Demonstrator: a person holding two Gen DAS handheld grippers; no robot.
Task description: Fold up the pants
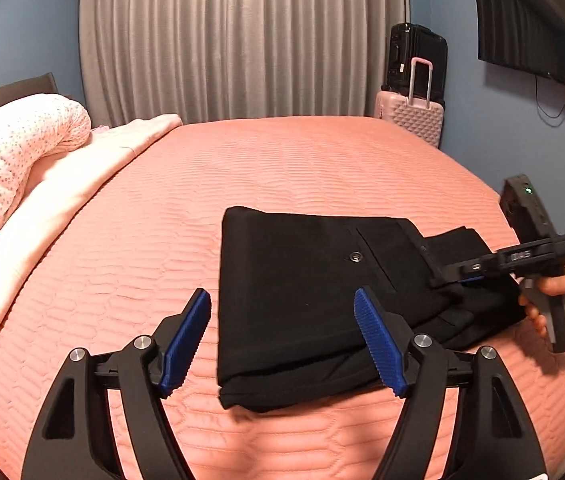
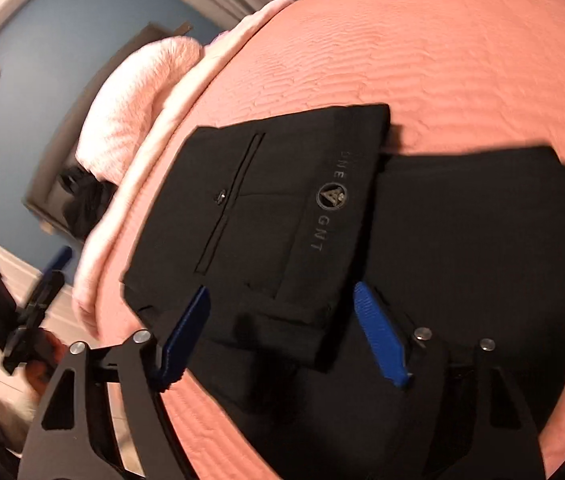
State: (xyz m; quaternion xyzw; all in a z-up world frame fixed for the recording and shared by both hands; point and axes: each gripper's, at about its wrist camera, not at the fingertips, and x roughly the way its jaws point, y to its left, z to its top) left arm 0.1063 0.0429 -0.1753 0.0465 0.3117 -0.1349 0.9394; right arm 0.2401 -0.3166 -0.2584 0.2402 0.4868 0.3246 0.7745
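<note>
Black pants [image 1: 302, 300] lie folded into a thick rectangle on the pink bedspread [image 1: 282, 160]. My left gripper [image 1: 282, 300] hovers over the near left part of the fold. Its blue pads are wide apart and touch nothing. In the right wrist view the pants [image 2: 282, 200] show a back pocket and a printed logo, with a lower layer [image 2: 482, 240] sticking out to the right. My right gripper [image 2: 280, 292] is open just above the waistband end. From the left wrist view it [image 1: 448, 276] reaches in over the right edge, held by a hand [image 1: 562, 292].
A speckled pillow [image 1: 14, 160] and a folded pale pink blanket [image 1: 82, 184] lie along the bed's left side. Beyond the far corner stand a pink suitcase [image 1: 414, 116] and a black one [image 1: 414, 52]. A wall-mounted screen [image 1: 542, 28] hangs at the right, and grey curtains [image 1: 242, 40] are behind.
</note>
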